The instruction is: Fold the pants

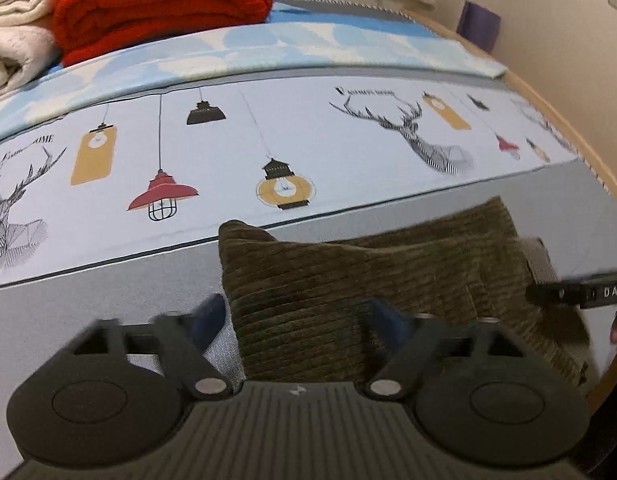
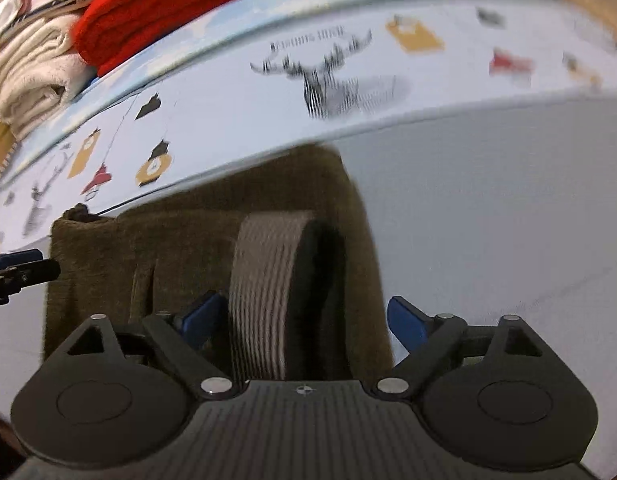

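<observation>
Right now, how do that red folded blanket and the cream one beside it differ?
The red blanket is bright and its folds stack thick and neat; the cream blanket is pale, and its folds look looser and more rounded. In the left wrist view the red one lies right of the cream one, nearer the middle of the bed. Both are folded, fuzzy and touching, far from the pants.

I'm working in a bedroom — a bed [image 1: 108, 280] with a lamp-and-deer printed sheet [image 1: 308, 140]. Folded red blanket [image 1: 160, 4] and cream blankets [image 1: 16, 32] sit stacked behind.
</observation>
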`<state>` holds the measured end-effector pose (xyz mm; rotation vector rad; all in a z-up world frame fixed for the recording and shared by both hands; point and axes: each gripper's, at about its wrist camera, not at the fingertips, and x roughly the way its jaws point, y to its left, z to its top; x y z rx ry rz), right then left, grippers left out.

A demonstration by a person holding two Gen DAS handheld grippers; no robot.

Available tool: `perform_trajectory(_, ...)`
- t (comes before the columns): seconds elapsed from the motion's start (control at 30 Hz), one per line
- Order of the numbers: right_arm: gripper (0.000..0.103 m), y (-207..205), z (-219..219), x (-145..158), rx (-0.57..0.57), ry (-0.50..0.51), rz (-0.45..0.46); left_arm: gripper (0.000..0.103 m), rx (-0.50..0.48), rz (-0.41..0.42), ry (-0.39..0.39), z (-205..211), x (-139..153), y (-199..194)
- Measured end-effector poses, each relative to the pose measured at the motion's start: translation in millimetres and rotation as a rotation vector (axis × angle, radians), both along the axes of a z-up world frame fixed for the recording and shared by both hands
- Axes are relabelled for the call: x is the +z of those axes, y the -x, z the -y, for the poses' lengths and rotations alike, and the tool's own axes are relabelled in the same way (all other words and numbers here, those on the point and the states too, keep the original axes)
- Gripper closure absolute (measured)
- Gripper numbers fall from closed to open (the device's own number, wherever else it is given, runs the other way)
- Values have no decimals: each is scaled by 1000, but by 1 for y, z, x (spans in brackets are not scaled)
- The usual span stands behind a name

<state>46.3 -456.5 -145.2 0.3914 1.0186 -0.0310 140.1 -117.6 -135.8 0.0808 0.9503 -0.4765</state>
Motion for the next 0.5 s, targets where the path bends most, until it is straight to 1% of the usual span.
perform_trajectory(0.07, 11, 4, 11, -7, -13, -87, -14, 17, 16, -35, 26, -7, -2, -3)
perform_trajectory(0.13, 10, 5, 20, -13, -26, -155, -26, 17, 43, -110, 59, -14, -11, -10)
perform_trajectory(0.2, 8, 3, 23, -18, -27, -182, -35, 17, 68, -222, 89, -20, -27, -17)
perform_trajectory(0.27, 4, -1, 21, -21, -17, -180, -46, 17, 82, -310, 116, -21, -40, -21)
perform_trajectory(0.33, 3, -5, 16, -24, 0, -171, -57, 17, 78, -344, 125, -20, -48, -22)
perform_trajectory(0.4, 1, -8, 9, -25, 21, -140, -65, 17, 63, -365, 132, -17, -53, -21)
perform_trajectory(0.5, 1, -12, 1, -24, 31, -97, -64, 17, 56, -361, 123, -13, -59, -21)
